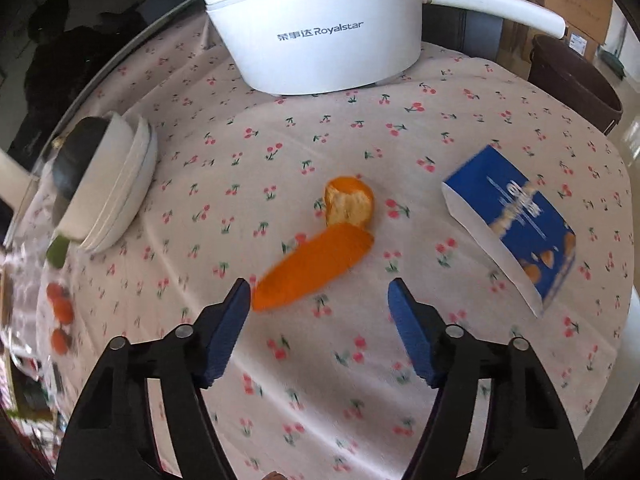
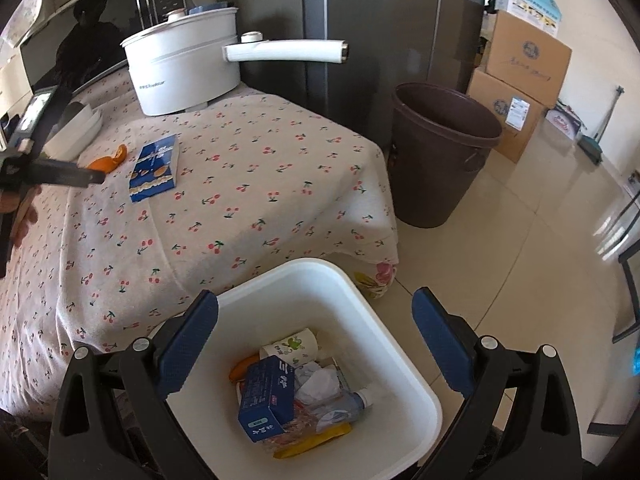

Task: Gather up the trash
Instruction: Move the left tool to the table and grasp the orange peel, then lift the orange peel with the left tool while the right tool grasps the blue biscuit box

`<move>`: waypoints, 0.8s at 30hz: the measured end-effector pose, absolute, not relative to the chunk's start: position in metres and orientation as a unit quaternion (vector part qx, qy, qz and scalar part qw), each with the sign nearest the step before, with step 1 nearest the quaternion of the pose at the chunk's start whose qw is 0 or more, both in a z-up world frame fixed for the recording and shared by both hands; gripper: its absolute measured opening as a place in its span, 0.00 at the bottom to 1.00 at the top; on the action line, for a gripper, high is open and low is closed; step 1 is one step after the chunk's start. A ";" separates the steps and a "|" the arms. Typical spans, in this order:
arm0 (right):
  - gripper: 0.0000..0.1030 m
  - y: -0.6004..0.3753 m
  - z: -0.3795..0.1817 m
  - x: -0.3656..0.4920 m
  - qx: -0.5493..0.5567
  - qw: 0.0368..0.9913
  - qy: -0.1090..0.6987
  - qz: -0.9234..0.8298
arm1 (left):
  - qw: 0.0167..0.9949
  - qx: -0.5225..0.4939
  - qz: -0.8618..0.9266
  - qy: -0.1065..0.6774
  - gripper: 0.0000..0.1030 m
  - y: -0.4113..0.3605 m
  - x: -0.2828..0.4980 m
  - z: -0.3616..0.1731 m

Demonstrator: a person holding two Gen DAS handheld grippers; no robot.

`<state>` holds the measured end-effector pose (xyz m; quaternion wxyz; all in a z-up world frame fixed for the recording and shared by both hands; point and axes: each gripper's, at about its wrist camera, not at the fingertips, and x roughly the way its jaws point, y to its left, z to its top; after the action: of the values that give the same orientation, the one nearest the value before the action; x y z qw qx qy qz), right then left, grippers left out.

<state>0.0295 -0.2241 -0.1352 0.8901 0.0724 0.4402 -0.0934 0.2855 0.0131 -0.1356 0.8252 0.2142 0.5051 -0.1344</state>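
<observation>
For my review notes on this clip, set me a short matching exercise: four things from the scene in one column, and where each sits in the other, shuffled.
Things:
1. orange peel
2. blue snack box
3. paper cup
4. brown bin

Places:
A. inside the white bin
B. on the floor beside the table
C. on the tablecloth, just ahead of the open left gripper
D. on the tablecloth, right of the peel in the left wrist view

Pairs: 1-C, 2-D, 3-A, 4-B
</observation>
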 end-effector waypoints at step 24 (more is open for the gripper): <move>0.92 -0.150 -0.093 0.155 -0.003 0.895 0.445 0.039 | 0.847 -0.013 -0.135 0.514 0.14 0.085 0.268 -0.117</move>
<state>0.1545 -0.1496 -0.0932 0.8945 -0.0026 0.4453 0.0389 0.2681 0.0847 -0.1171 0.8473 -0.0128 0.5136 -0.1347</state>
